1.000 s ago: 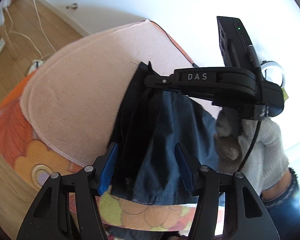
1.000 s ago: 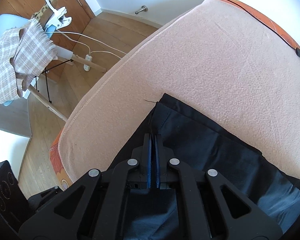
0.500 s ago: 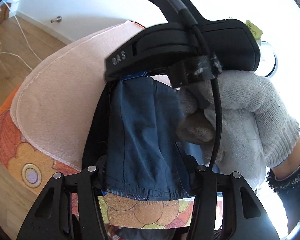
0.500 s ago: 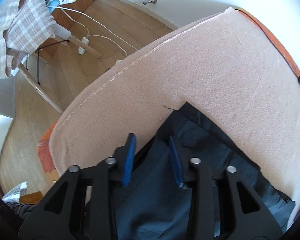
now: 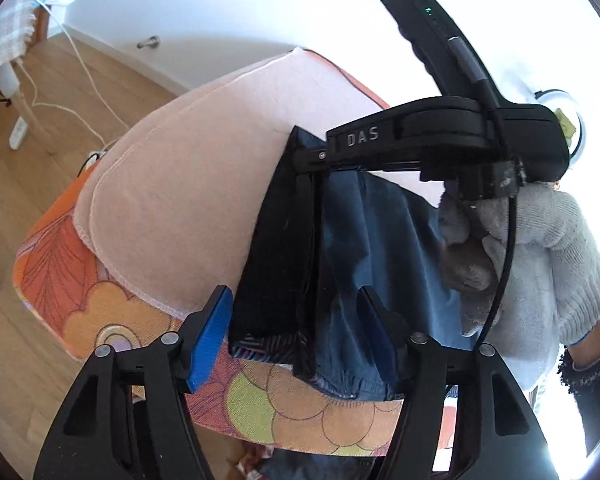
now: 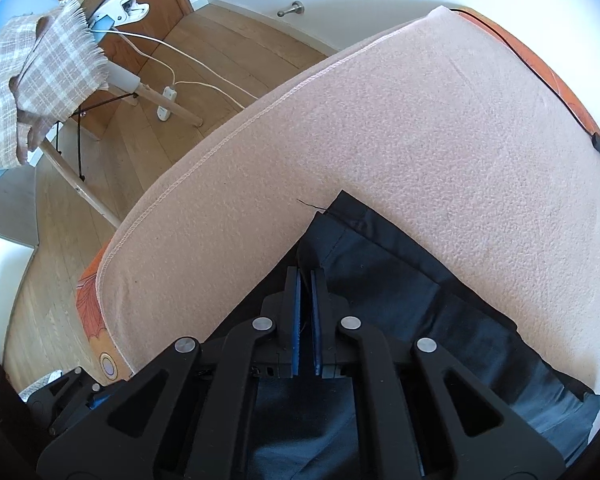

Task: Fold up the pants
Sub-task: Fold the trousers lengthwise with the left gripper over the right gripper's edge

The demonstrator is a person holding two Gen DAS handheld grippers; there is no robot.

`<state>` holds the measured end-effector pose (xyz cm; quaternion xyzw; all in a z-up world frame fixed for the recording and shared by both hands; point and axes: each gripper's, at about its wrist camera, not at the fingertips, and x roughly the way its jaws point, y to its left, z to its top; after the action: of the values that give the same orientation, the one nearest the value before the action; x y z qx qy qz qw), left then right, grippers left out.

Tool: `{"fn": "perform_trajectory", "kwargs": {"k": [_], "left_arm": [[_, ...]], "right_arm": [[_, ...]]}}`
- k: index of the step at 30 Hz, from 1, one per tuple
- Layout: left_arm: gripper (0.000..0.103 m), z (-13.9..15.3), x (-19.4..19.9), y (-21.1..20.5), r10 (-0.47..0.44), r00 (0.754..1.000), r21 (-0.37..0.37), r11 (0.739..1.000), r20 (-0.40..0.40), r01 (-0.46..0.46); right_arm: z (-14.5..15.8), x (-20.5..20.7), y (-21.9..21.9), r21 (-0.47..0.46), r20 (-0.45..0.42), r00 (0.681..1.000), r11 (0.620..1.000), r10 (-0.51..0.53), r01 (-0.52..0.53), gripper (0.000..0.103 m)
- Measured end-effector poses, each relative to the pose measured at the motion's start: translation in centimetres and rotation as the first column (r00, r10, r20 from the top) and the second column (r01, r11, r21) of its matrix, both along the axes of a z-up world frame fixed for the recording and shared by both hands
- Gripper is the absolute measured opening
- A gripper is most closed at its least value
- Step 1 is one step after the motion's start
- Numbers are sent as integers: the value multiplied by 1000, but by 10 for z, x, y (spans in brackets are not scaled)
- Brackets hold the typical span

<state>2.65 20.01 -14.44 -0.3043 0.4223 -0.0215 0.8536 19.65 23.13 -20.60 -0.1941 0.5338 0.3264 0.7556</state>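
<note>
Gripping a raised fold near the hem of the dark navy fabric pants (image 6: 384,292), the right claw (image 6: 305,276) has its blue pads nearly together, having just closed after a brief opening. The pants lie on a pale pink fleece blanket (image 6: 380,140) beyond and beneath both claws. The left claw (image 5: 292,312) stands fairly wide, having just opened further, with the near end of the pants between its fingers (image 5: 210,334) but unpinched. A white knitted glove (image 5: 540,264) holds the right claw.
</note>
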Motion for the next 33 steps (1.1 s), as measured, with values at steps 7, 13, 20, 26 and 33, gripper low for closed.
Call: {"fn": "perform_trajectory", "kwargs": {"k": [7, 13, 20, 26, 33], "left_arm": [[48, 0, 0, -12, -48, 996, -133, 989, 72, 57], [35, 14, -3, -27, -85, 983, -109, 989, 161, 103], [35, 14, 9, -42, -138, 977, -33, 989, 162, 145], [46, 23, -4, -45, -89, 988, 46, 995, 127, 84], [55, 22, -6, -41, -12, 997, 54, 999, 80, 7]], "right_arm": [[-1, 10, -8, 64, -74, 997, 997, -38, 42, 6], [4, 8, -3, 72, -115, 993, 997, -22, 30, 42], [-4, -4, 16, -66, -1, 1000, 998, 17, -17, 20], [3, 3, -10, 44, -18, 1000, 999, -18, 19, 3], [20, 15, -46, 202, -96, 991, 973, -89, 107, 3]]}}
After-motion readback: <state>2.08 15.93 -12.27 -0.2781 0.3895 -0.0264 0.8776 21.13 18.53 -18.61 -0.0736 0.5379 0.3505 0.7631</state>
